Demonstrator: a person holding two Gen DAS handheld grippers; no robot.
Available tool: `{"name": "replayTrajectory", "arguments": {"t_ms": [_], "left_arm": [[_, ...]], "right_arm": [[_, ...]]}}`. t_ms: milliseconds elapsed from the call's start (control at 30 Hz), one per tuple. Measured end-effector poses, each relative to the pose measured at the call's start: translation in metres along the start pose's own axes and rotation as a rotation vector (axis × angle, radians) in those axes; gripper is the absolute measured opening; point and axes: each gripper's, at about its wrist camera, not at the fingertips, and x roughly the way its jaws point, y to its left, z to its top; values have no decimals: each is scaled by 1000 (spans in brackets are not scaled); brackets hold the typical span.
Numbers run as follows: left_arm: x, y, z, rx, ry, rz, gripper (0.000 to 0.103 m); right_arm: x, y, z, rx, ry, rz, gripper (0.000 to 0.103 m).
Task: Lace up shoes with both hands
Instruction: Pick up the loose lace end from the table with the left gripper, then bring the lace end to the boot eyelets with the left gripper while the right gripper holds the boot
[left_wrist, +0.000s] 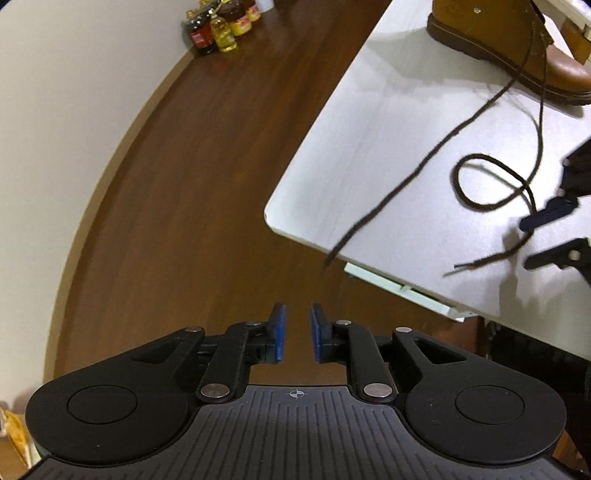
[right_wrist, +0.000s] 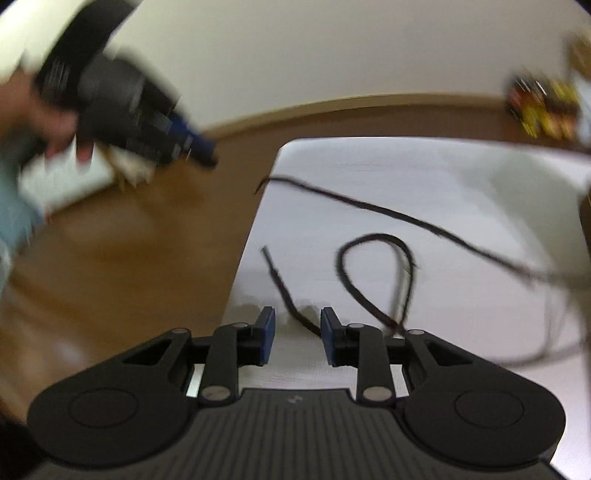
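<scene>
Your left gripper (left_wrist: 298, 332) hangs over the wooden floor (left_wrist: 192, 177), off the table's near corner, its blue pads spread with nothing between them. Your right gripper (right_wrist: 297, 336) sits above the white table (right_wrist: 461, 192) just inside its left edge, jaws parted; one end of the dark shoelace (right_wrist: 284, 291) runs up into the gap, and the pads do not press on it.

The tan boot (left_wrist: 517, 48) stands at the table's far edge. Its lace trails down across the tabletop: one strand (left_wrist: 406, 177) reaches the near edge and its tip hangs over, the other curls into a loop (left_wrist: 491, 181) near the right gripper.

A cluster of bottles (left_wrist: 221, 29), with yellow and red labels, stands on the floor against the wall; the labels are too small to read. Nothing lies between either gripper and the lace.
</scene>
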Motion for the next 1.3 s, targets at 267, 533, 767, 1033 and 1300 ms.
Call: {"name": "replayTrajectory", "arguments": {"t_ms": [267, 533, 767, 1033, 1300], "left_arm": [[-14, -28, 7, 3, -109, -218, 17], [-33, -138, 91, 200, -329, -506, 18], [-31, -224, 152, 374, -394, -566, 18], [-9, -269, 183, 421, -308, -512, 4], [-17, -265, 183, 442, -318, -461, 4]], "right_arm": [[-25, -34, -1, 219, -90, 6, 3], [-124, -136, -113, 1373, -558, 216, 3], [-152, -161, -183, 1685, -691, 239, 3], [-147, -185, -197, 1714, -693, 326, 4], [-152, -212, -207, 1702, -624, 377, 35]]}}
